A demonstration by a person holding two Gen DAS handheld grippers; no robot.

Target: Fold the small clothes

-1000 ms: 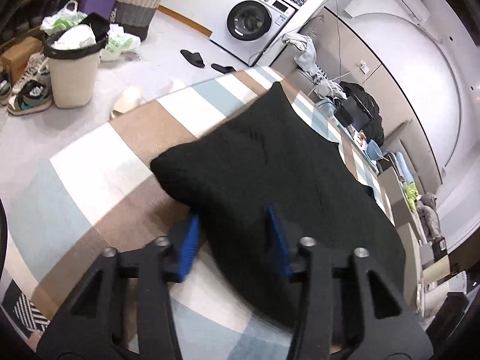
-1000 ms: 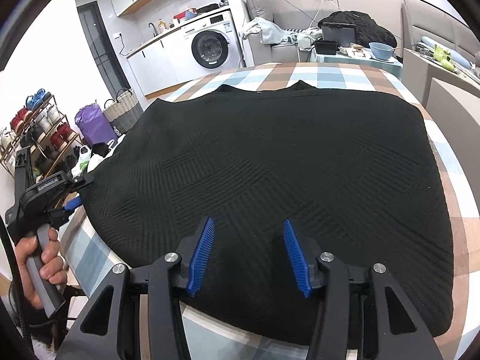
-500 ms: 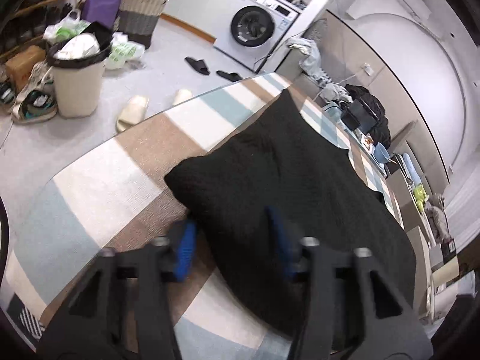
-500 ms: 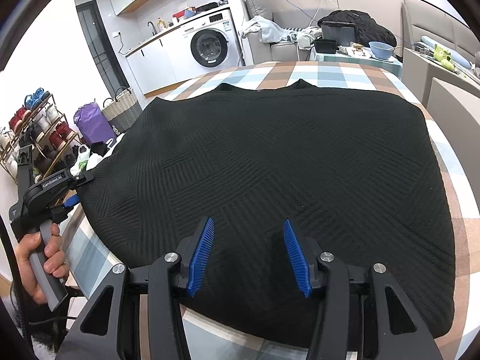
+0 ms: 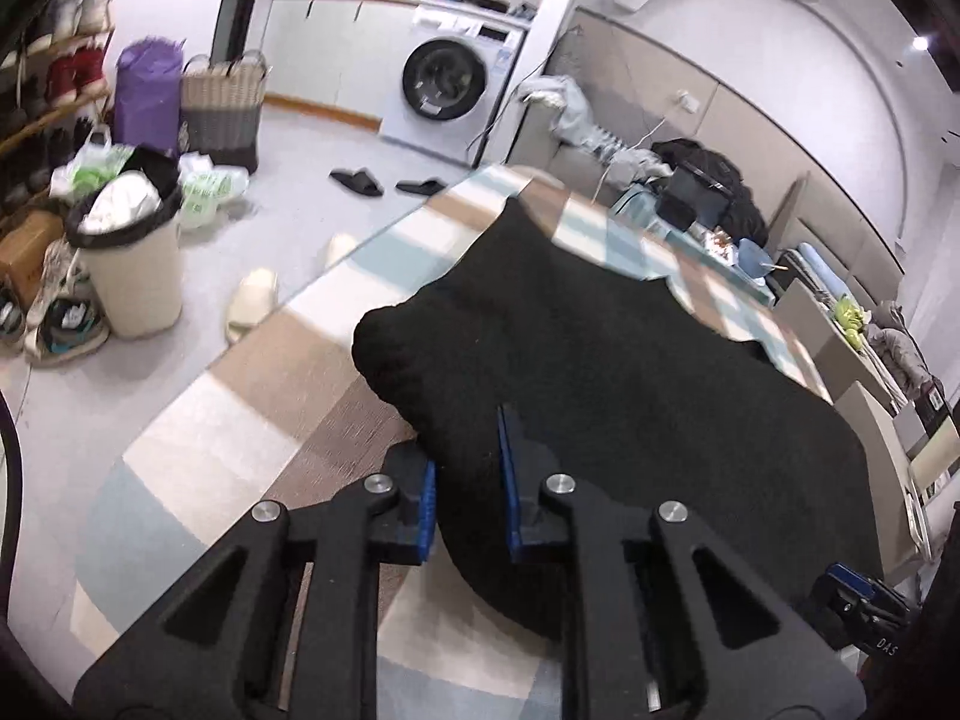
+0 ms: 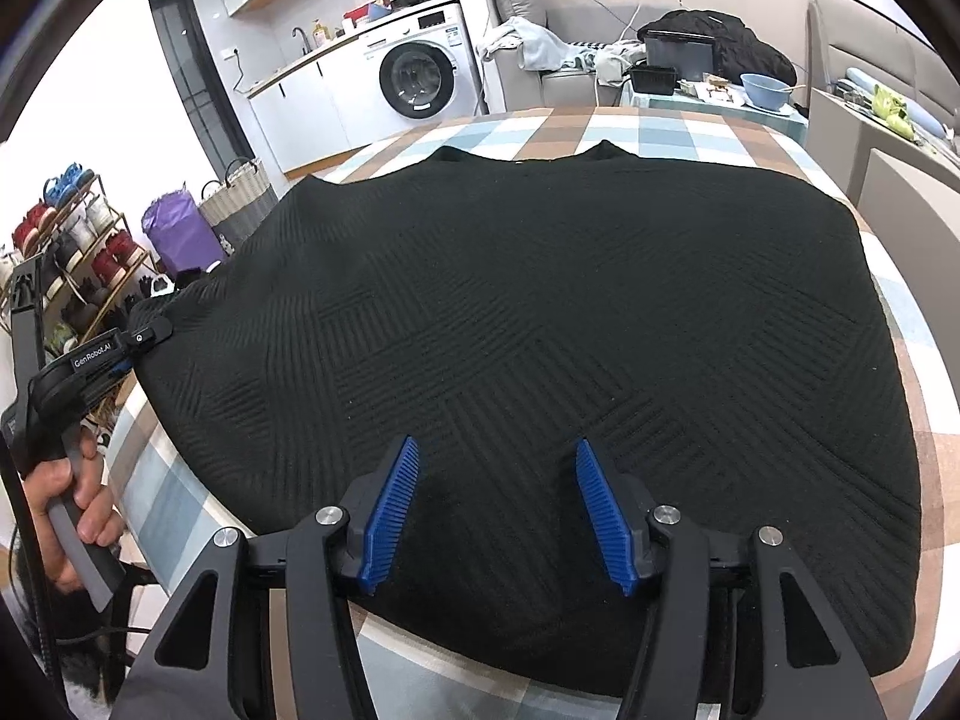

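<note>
A black knitted sweater (image 6: pixel 540 324) lies spread flat on the checked tablecloth (image 6: pixel 660 126). It also shows in the left wrist view (image 5: pixel 600 372). My left gripper (image 5: pixel 465 495) is shut on the sweater's left edge, a fold of black cloth pinched between its blue pads. The same gripper shows in the right wrist view (image 6: pixel 129 348) at the sweater's left side, held by a hand. My right gripper (image 6: pixel 492 510) is open, its blue pads apart just above the sweater's near hem.
Off the table's left edge are a bin (image 5: pixel 129 264), slippers (image 5: pixel 252 300), a basket (image 5: pixel 222 108) and a shoe rack (image 6: pixel 66 240). A washing machine (image 6: pixel 420 78) stands at the back. A sofa with clothes, a box and a blue bowl (image 6: pixel 768 87) lies beyond the far edge.
My left gripper has closed from open onto the sweater's left edge and its view has swung. My right gripper has stayed open in place.
</note>
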